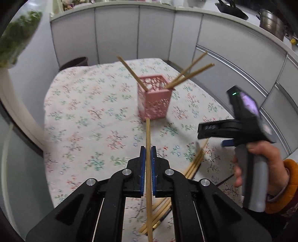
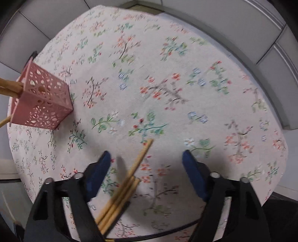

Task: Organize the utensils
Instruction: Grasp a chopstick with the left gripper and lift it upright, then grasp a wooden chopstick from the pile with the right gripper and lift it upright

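My left gripper (image 1: 148, 149) is shut on one bamboo chopstick (image 1: 148, 134), which sticks up between the blue pads and points toward the pink perforated holder (image 1: 154, 100). Three chopsticks (image 1: 188, 75) lean out of that holder. A loose pile of chopsticks (image 1: 193, 163) lies on the floral tablecloth (image 1: 89, 115) below and to the right. My right gripper (image 2: 146, 155) hangs open, pointing down over the pile of chopsticks (image 2: 128, 184); its pads touch nothing. The pink holder (image 2: 42, 104) is at the left in the right wrist view. A hand holds the right gripper (image 1: 214, 137).
Grey cabinet panels curve around the table's far and right sides. A metal pot (image 1: 272, 22) and a dark pan (image 1: 232, 9) sit on the counter above. A dark bin (image 1: 74, 63) stands behind the table, and a green plant (image 1: 16, 37) at the left. A thin dark utensil (image 1: 162, 219) lies among the pile.
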### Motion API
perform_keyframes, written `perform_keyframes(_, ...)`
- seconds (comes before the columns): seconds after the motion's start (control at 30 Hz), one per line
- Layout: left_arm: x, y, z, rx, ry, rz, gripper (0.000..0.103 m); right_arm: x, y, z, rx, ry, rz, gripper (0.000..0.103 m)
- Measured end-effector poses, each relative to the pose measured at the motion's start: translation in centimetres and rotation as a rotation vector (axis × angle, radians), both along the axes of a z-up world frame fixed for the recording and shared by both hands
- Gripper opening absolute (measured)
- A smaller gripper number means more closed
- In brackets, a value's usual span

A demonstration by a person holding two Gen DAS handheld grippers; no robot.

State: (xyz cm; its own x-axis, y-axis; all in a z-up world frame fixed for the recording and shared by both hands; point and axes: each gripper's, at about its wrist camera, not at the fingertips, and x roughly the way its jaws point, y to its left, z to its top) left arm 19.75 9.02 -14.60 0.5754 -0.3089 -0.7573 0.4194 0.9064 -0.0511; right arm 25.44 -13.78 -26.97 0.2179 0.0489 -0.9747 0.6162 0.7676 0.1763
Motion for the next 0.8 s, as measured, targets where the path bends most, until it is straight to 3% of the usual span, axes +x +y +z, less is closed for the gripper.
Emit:
perform_keyframes(0.13,-0.6,1.6,1.8,-0.048,-0.049,0.027,0.005,0.8,1.3,0.1,-0.074,-0.006,-0.068,0.067)
perform_keyframes(0.17,-0.9,1.8,2.2,-0.054,-0.058,0.03,0.005,0.9,1.4,0.2,-0.091,-0.005,-0.089,0.062)
perform_keyframes(0.23,-1.2,2.3,3.0,-0.071,-0.083,0.04,0.005,0.8,1.9,0.4,-0.138,-0.005,-0.134,0.04)
perform_keyframes(0.27,-1.3,2.4,3.3,-0.078,-0.088,0.043,0.005,0.7,1.9,0.4,-0.146,-0.011,-0.139,0.022)
perform_keyframes(0.3,-1.4,2.4,3.5,-0.086,-0.09,0.045,0.005,0.2,2.0,0.5,-0.15,-0.028,-0.147,0.013)
perform_keyframes(0.37,-1.5,2.4,3.7,-0.095,-0.092,0.046,0.005,-0.7,1.8,0.4,-0.151,-0.069,-0.15,0.01)
perform_keyframes(0.53,-1.7,2.7,4.1,-0.121,-0.115,0.065,0.005,-2.5,0.6,0.6,-0.015,-0.248,-0.132,0.009)
perform_keyframes(0.8,-2.6,2.8,5.6,-0.179,-0.199,0.095,0.005,-5.2,0.4,6.7,-0.068,-0.541,0.012,0.009)
